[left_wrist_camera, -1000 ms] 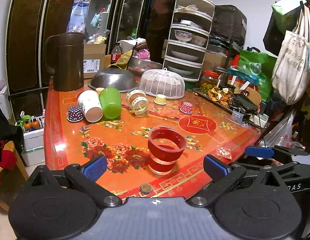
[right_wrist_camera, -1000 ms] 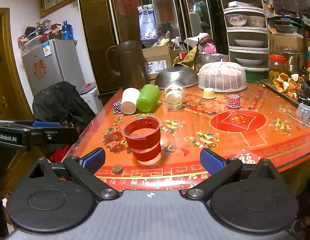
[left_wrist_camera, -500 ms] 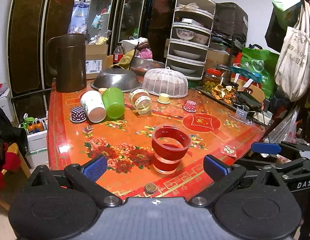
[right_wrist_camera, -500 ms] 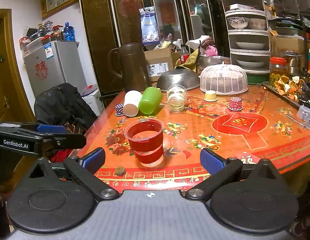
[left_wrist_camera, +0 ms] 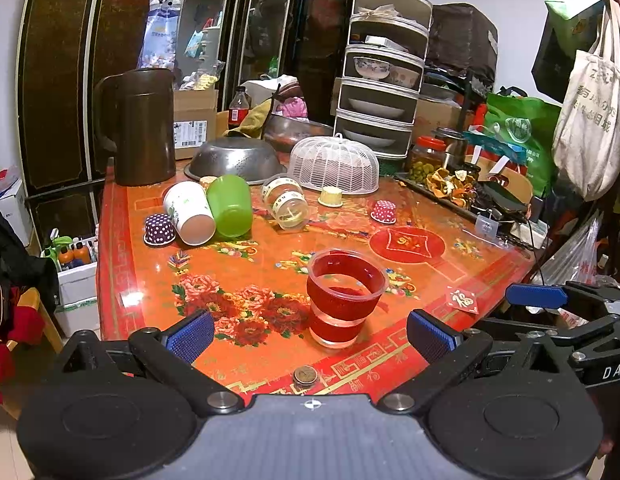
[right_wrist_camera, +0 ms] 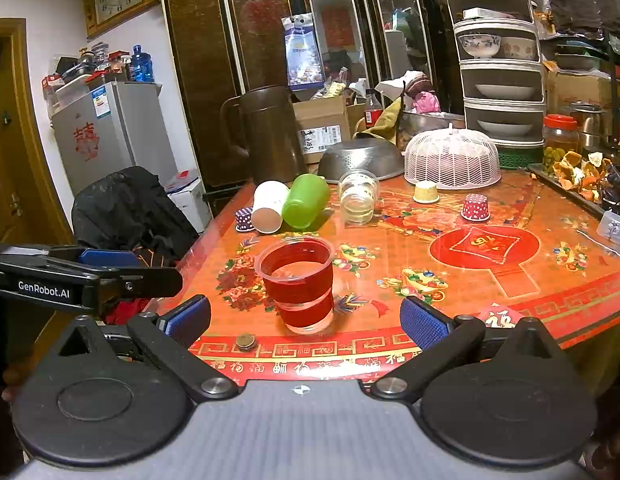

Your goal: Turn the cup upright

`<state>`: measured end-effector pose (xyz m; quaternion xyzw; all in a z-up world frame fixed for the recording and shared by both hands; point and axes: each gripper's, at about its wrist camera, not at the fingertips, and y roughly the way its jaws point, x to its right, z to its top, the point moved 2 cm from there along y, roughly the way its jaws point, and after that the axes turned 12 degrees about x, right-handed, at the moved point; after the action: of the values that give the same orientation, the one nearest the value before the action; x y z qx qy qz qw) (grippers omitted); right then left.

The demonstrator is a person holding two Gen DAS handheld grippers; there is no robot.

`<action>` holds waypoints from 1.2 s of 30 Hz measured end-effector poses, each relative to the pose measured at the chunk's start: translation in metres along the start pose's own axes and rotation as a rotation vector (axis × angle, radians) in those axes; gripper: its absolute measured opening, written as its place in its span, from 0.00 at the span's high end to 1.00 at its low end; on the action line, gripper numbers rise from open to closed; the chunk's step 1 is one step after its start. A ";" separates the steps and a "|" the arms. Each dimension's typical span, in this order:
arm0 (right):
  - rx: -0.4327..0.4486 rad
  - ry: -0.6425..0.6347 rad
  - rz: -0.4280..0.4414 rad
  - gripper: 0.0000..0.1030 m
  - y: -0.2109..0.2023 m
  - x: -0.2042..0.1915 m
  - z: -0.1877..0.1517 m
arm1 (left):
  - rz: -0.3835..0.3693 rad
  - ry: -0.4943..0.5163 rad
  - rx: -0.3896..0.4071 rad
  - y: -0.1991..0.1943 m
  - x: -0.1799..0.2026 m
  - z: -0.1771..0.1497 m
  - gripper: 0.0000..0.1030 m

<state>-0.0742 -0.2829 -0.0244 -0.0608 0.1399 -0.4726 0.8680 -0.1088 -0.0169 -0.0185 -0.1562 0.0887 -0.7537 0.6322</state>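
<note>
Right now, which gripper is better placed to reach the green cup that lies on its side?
Probably the left gripper. The green cup lies toward the table's left half, ahead-left in its view. Both grippers are open; the right gripper sits further right.

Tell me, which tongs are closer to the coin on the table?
About a tie, maybe the right. The coin lies just ahead of the right tongs, toward their left finger. It sits just ahead of the left tongs too, near their middle.

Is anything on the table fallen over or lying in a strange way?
Yes. Behind the upright red cup, three lie on their sides: a white paper cup, a green cup touching it, and a clear jar.
</note>
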 end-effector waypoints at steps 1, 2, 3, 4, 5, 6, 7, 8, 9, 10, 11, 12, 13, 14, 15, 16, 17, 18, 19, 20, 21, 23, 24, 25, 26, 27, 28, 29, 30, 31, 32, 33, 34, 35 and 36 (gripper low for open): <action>0.002 0.004 0.001 0.01 0.000 0.000 0.000 | -0.001 0.001 0.000 0.000 0.000 0.000 0.00; 0.004 0.006 0.003 0.01 0.000 0.000 0.001 | -0.001 0.000 0.001 0.000 0.000 0.000 0.00; 0.006 0.008 0.004 0.01 -0.001 0.000 0.001 | -0.002 -0.001 0.002 0.000 0.000 0.000 0.00; 0.008 0.009 0.004 0.01 -0.001 0.000 0.001 | -0.002 -0.001 0.003 0.000 0.000 0.000 0.00; 0.010 0.012 0.006 0.01 -0.001 0.000 0.001 | -0.003 0.000 0.004 0.000 0.001 0.000 0.00; 0.012 0.014 0.007 0.01 -0.002 0.001 0.001 | -0.003 0.000 0.003 0.000 0.001 0.000 0.00; 0.013 0.017 0.009 0.01 -0.002 0.001 0.001 | -0.003 0.000 0.003 0.000 0.001 0.000 0.00; 0.014 0.018 0.010 0.01 -0.002 0.001 0.001 | -0.003 0.000 0.003 0.000 0.002 0.000 0.00; 0.016 0.019 0.010 0.01 -0.002 0.001 0.002 | -0.003 0.000 0.003 0.000 0.002 0.000 0.00; 0.017 0.020 0.010 0.01 -0.002 0.001 0.002 | -0.003 0.000 0.004 0.000 0.002 0.000 0.00; 0.018 0.019 0.010 0.01 -0.002 0.001 0.002 | -0.003 0.000 0.003 0.000 0.002 0.000 0.00; 0.019 0.019 0.010 0.01 -0.002 0.000 0.002 | -0.003 0.000 0.004 0.000 0.002 0.000 0.00; 0.019 0.019 0.010 0.01 -0.002 0.000 0.002 | -0.004 0.000 0.005 0.000 0.002 0.000 0.00; 0.019 0.019 0.010 0.01 -0.002 0.001 0.002 | -0.004 0.000 0.004 0.000 0.002 0.000 0.00; 0.019 0.020 0.009 0.01 -0.002 0.001 0.002 | -0.003 0.000 0.003 0.000 0.002 0.000 0.00; 0.019 0.022 0.009 0.01 -0.002 0.001 0.002 | -0.002 0.000 0.003 0.000 0.002 0.000 0.00; 0.019 0.024 0.009 0.01 -0.002 0.001 0.002 | -0.002 0.000 0.002 0.001 0.002 0.000 0.00; 0.020 0.026 0.009 0.01 -0.003 0.001 0.002 | -0.002 0.000 0.003 0.000 0.002 0.000 0.00; 0.020 0.028 0.010 0.01 -0.003 0.001 0.002 | -0.002 -0.001 0.004 0.000 0.002 0.000 0.00; 0.021 0.029 0.011 0.01 -0.003 0.001 0.002 | -0.002 0.000 0.003 0.000 0.002 0.000 0.00; 0.021 0.031 0.012 0.01 -0.003 0.001 0.002 | -0.003 0.000 0.003 0.000 0.002 0.000 0.00; 0.021 0.036 0.014 0.01 -0.003 0.001 0.002 | -0.003 0.000 0.003 0.000 0.002 0.000 0.00; 0.022 0.038 0.015 0.01 -0.004 0.001 0.002 | -0.003 0.000 0.003 0.000 0.002 0.000 0.00; 0.023 0.039 0.015 0.01 -0.004 0.001 0.002 | -0.004 0.000 0.003 0.000 0.002 0.000 0.00; 0.024 0.039 0.016 0.01 -0.004 0.001 0.002 | -0.005 0.000 0.003 0.000 0.002 0.000 0.00; 0.024 0.040 0.016 0.01 -0.004 0.001 0.002 | -0.005 0.001 0.003 0.000 0.002 0.000 0.00; 0.024 0.040 0.015 0.01 -0.004 0.001 0.002 | -0.006 0.003 0.003 0.000 0.003 -0.001 0.00; 0.025 0.041 0.016 0.01 -0.004 0.001 0.002 | -0.006 0.003 0.004 0.000 0.003 -0.001 0.00; 0.025 0.041 0.016 0.01 -0.004 0.001 0.002 | -0.006 0.004 0.004 0.000 0.004 -0.001 0.00; 0.025 0.040 0.016 0.01 -0.004 0.001 0.002 | -0.007 0.003 0.004 0.000 0.004 -0.001 0.00; 0.025 0.040 0.016 0.01 -0.004 0.001 0.002 | -0.007 0.003 0.004 0.000 0.004 -0.001 0.00; 0.025 0.041 0.016 0.01 -0.003 0.001 0.002 | -0.006 0.004 0.004 0.000 0.004 -0.001 0.00; 0.026 0.042 0.016 0.01 -0.004 0.001 0.002 | -0.006 0.003 0.004 0.000 0.004 -0.001 0.00; 0.026 0.043 0.017 0.01 -0.004 0.002 0.003 | -0.006 0.003 0.003 0.000 0.004 -0.001 0.00; 0.026 0.043 0.017 0.01 -0.004 0.002 0.003 | -0.007 0.003 0.003 0.000 0.004 -0.001 0.00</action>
<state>-0.0754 -0.2863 -0.0212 -0.0384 0.1531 -0.4683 0.8693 -0.1095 -0.0208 -0.0188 -0.1542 0.0879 -0.7562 0.6298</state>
